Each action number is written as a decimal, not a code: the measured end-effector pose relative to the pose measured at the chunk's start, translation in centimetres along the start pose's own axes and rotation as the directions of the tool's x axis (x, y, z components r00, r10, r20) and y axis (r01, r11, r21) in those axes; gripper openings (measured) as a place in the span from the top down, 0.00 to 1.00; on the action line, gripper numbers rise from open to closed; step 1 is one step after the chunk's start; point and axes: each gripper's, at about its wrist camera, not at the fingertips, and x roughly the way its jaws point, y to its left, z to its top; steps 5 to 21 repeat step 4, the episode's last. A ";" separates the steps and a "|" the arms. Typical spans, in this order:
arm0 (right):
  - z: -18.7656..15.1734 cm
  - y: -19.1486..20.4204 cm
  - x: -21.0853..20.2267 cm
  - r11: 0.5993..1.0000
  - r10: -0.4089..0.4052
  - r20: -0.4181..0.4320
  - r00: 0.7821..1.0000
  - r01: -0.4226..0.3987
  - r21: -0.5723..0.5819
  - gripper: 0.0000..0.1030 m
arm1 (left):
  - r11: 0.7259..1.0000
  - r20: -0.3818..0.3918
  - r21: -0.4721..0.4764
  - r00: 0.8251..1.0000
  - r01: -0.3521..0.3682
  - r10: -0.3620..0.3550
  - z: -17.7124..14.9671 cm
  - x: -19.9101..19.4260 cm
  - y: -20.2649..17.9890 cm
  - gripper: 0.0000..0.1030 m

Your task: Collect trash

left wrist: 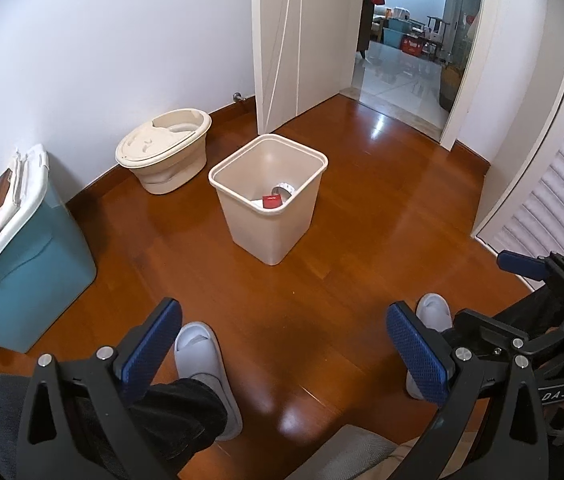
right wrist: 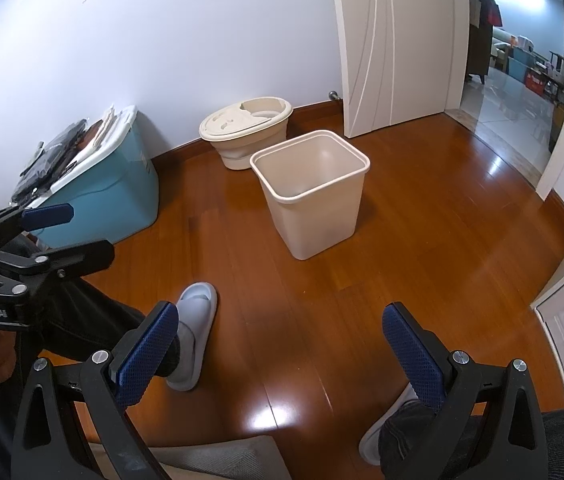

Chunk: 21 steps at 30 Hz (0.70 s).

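Sitting spot: a person sits on a chair, feet in pale slippers (left wrist: pixel 205 364) on the wood floor (left wrist: pixel 322 300).
Left gripper (left wrist: pixel 282 356): wide open, blue pads far apart, holding nothing.
Right gripper (right wrist: pixel 277 356): wide open too, holding nothing. It also shows at the right edge of the left view.
Floor near feet: no trash shows here in either view.
Bin (left wrist: pixel 269 196): a tan square bin stands in the middle of the floor, well apart from the feet, open at the top.
Trash: a red box (left wrist: pixel 272 201) and a white roll (left wrist: pixel 284 189) lie at the bottom of the bin. The right view cannot see down to them.
Blue box (left wrist: pixel 29 264): by the wall on the left, with dark things on its lid.
Round tub (left wrist: pixel 163 150): behind the bin, by the wall.
Door (left wrist: pixel 306 40): open, with another room far past it.
How to do it well: I think most trash is in. Look around slowly for any left. Keep each gripper open until it is right around a piece, then drop it over the middle of the bin.
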 end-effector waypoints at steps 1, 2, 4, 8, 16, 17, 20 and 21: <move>-0.1 0.0 0.0 1.000 0.000 -0.001 1.000 0.000 0.001 0.00 | 1.000 -0.016 -0.001 1.000 0.008 -0.008 0.0 0.3 0.0 0.00; -0.1 -0.2 0.0 1.000 0.002 -0.002 1.000 -0.002 -0.002 0.00 | 1.000 -0.033 -0.002 0.999 0.008 -0.008 0.0 0.5 0.0 0.00; -0.2 -0.4 0.0 1.000 0.003 -0.004 1.000 -0.003 -0.004 0.00 | 1.000 -0.031 0.006 0.999 -0.012 0.012 0.0 0.6 -0.1 0.00; -0.2 -0.4 0.0 1.000 0.003 -0.004 1.000 -0.003 -0.004 0.00 | 1.000 -0.031 0.006 0.999 -0.012 0.012 0.0 0.6 -0.1 0.00; -0.2 -0.4 0.0 1.000 0.003 -0.004 1.000 -0.003 -0.004 0.00 | 1.000 -0.031 0.006 0.999 -0.012 0.012 0.0 0.6 -0.1 0.00; -0.2 -0.4 0.0 1.000 0.003 -0.004 1.000 -0.003 -0.004 0.00 | 1.000 -0.031 0.006 0.999 -0.012 0.012 0.0 0.6 -0.1 0.00; -0.2 -0.4 0.0 1.000 0.003 -0.004 1.000 -0.003 -0.004 0.00 | 1.000 -0.031 0.006 0.999 -0.012 0.012 0.0 0.6 -0.1 0.00; -0.2 -0.4 0.0 1.000 0.003 -0.004 1.000 -0.003 -0.004 0.00 | 1.000 -0.031 0.006 0.999 -0.012 0.012 0.0 0.6 -0.1 0.00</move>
